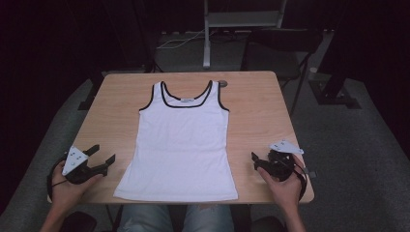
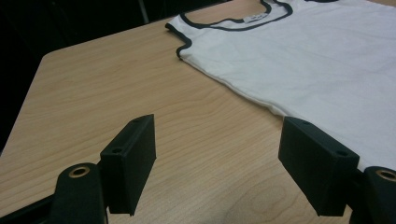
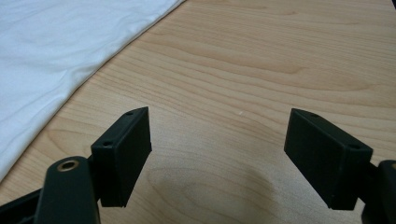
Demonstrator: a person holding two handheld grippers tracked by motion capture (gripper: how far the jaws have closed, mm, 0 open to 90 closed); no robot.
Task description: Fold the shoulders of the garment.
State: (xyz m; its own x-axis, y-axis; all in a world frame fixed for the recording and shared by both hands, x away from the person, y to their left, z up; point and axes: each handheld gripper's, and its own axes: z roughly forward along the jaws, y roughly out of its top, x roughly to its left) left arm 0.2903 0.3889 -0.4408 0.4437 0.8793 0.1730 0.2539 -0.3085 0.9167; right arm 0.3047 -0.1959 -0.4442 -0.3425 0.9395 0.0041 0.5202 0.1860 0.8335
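On the wooden table [image 1: 251, 96], your left gripper [image 1: 104, 155] and right gripper [image 1: 255, 158] flank the white tank top [image 1: 181, 145] (jaws wide apart, holding nothing).

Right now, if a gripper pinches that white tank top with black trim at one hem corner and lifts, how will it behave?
The white tank top with black trim lies flat with soft wrinkles, so it is probably floppy and would drape. Thin fabric likely means light. Pushed across the smooth wooden table, it would probably bunch rather than slide whole.
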